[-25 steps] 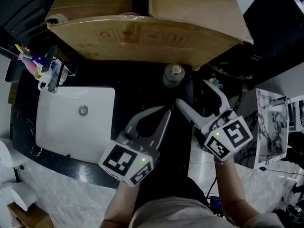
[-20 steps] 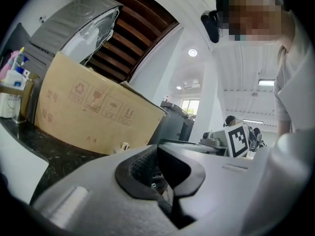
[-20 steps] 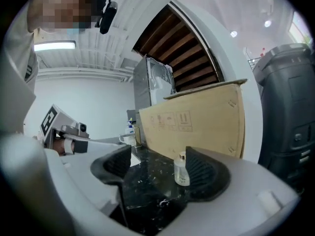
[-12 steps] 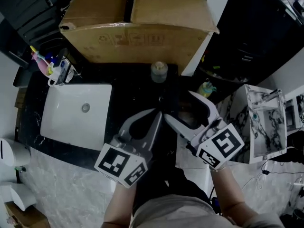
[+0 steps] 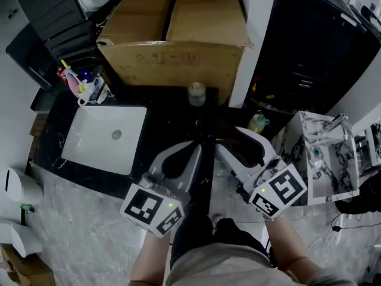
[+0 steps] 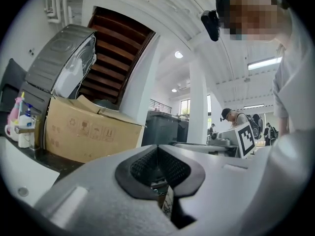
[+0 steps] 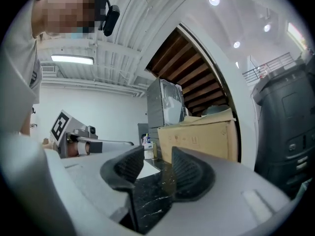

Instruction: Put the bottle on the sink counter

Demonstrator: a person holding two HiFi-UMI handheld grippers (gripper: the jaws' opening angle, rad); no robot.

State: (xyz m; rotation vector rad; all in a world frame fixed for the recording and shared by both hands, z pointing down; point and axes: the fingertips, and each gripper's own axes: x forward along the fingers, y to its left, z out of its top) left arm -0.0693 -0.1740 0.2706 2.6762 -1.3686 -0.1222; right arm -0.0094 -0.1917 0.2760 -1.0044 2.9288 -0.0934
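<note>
**A:** Starting at the left, how do the jaws stand?

**B:** The left gripper (image 5: pixel 199 146) has its jaws closed tip to tip, with nothing pinched between them. The left gripper view shows the pads (image 6: pixel 142 167) meeting. A small gap is left beneath them, and I cannot tell what the sliver inside it is.

**A:** And the bottle?

**B:** The bottle (image 5: pixel 197 93) stands upright on the black surface (image 5: pixel 166 109). It is to the right of the white sink (image 5: pixel 95 145) and just in front of the cardboard box (image 5: pixel 178 64). It is apart from both grippers, beyond their jaw tips.

**A:** The right side?

**B:** The right gripper (image 5: pixel 229 139) has its jaws partly apart. They have just been closing, and nothing is between them. In the right gripper view only the marbled surface shows through the gap.

**A:** What does one view show that another doesn't?

**B:** Only the head view shows the basin and the whole bottle. The left gripper view alone shows people (image 6: pixel 236 119) standing far off at its right. The right gripper view shows the left gripper's marker cube (image 7: pixel 60 125) side-on.
</note>
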